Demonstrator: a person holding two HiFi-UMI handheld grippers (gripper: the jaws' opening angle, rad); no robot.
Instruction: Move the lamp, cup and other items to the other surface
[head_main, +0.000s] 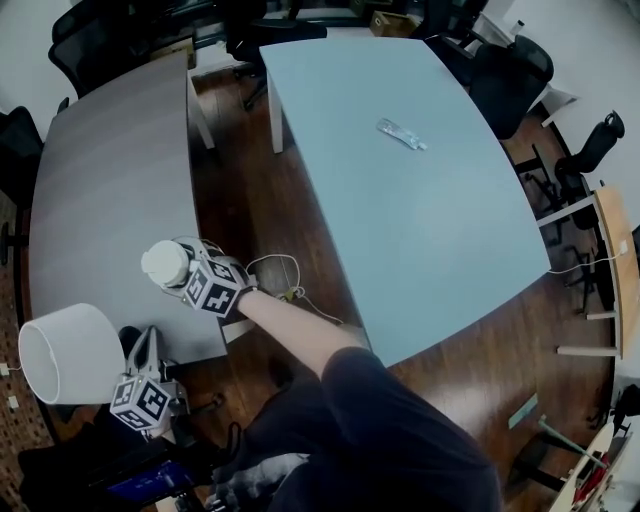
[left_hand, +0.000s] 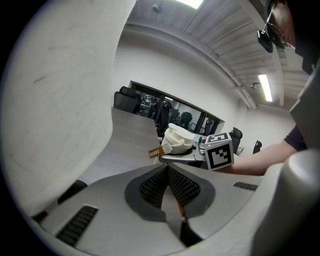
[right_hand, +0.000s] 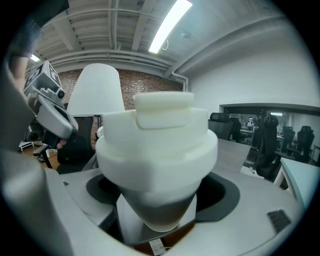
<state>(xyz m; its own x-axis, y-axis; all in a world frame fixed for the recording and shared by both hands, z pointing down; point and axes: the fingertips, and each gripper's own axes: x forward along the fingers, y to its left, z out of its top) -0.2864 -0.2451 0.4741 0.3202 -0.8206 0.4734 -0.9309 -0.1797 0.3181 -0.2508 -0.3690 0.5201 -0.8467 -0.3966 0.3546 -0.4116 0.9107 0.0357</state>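
Tabletops are lying side by side: a curved grey laminate table at the left and a pale blue rectangular table at the right. A lamp with a white drum shade is showing at the grey table's near left corner, just beside the left gripper, whose jaws are pressing tight together. The right gripper is clamping a white lidded paper cup over the grey table's near edge. A small pale oblong object is lying on the blue table.
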